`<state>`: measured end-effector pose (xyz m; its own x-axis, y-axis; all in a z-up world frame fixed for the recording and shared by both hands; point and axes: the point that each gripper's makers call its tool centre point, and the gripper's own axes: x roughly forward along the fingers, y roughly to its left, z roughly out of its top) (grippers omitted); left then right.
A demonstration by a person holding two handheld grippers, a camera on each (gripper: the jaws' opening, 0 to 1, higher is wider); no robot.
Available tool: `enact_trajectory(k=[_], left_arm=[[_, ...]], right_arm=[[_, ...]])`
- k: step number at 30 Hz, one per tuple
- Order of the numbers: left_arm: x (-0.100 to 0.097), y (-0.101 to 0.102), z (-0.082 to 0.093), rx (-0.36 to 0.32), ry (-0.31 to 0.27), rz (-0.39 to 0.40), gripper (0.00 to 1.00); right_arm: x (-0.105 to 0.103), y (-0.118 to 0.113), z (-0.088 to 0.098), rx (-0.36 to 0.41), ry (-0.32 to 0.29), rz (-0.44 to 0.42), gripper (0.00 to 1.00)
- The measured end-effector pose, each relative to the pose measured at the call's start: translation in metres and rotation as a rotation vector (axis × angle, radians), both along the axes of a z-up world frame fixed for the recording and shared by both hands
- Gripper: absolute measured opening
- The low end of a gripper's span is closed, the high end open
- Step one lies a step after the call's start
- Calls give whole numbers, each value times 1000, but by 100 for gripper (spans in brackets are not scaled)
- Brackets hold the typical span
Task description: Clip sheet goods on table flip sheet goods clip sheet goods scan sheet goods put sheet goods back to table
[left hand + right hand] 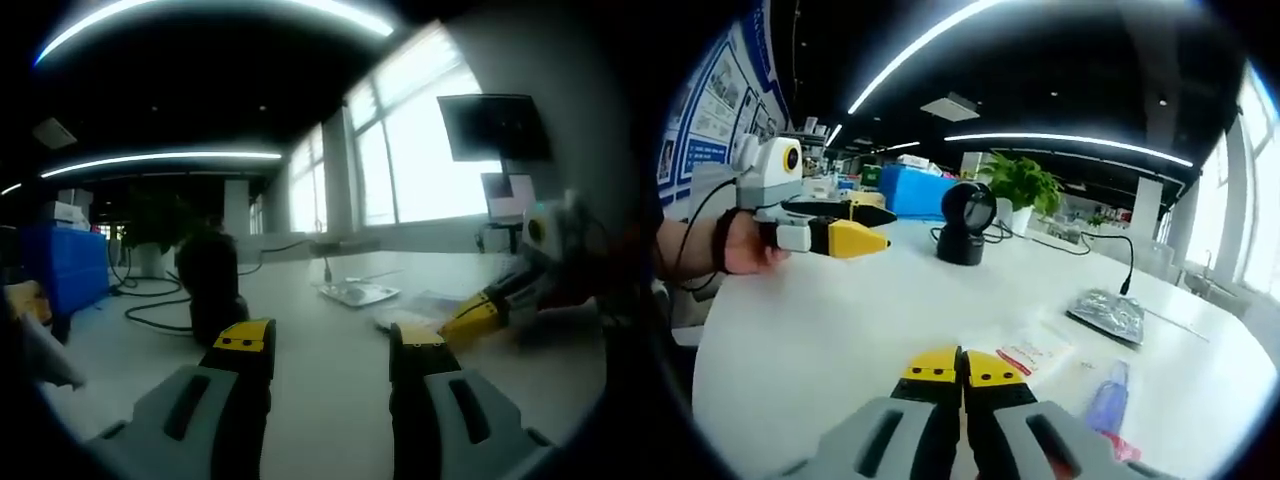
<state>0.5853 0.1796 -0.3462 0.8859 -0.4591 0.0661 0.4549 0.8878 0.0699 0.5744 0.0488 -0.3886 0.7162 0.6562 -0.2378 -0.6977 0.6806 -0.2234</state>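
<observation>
The right gripper has its yellow-tipped fingers pressed together with nothing between them, held low over the white surface. The left gripper has its fingers spread wide apart, also empty.

Just ahead of the right fingers, toward the near edge of the surface, lies a flat white packet with red print. A clear blue pouch rests beside it, and a silvery foil pack sits farther toward the far edge. None of these sheet goods is held, so I'd judge the first clip has not yet been made.

The risk, as I see it: the packet lies flat on a smooth top, so fingers arriving closed would only push it along. They would have to open first and catch an edge. With three packs close together, they could also pinch the wrong one or drag a neighbour.

A black dome-shaped scanner stands farther across the surface, its cable trailing off behind it. Beyond it are a blue crate and a leafy plant. Long light strips run along the dark ceiling, posters hang on one wall, and tall bright windows line another side.
</observation>
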Motion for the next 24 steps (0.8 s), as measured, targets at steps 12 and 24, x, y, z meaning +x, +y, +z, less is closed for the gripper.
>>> enact_trajectory(k=[12,24], left_arm=[[0,0,0,-2,0,0,38],[0,0,0,1,1,1,38]], right_arm=[[5,-22,41,113,-44,-62,0],[13,-52,74,273,-61,-173,0]])
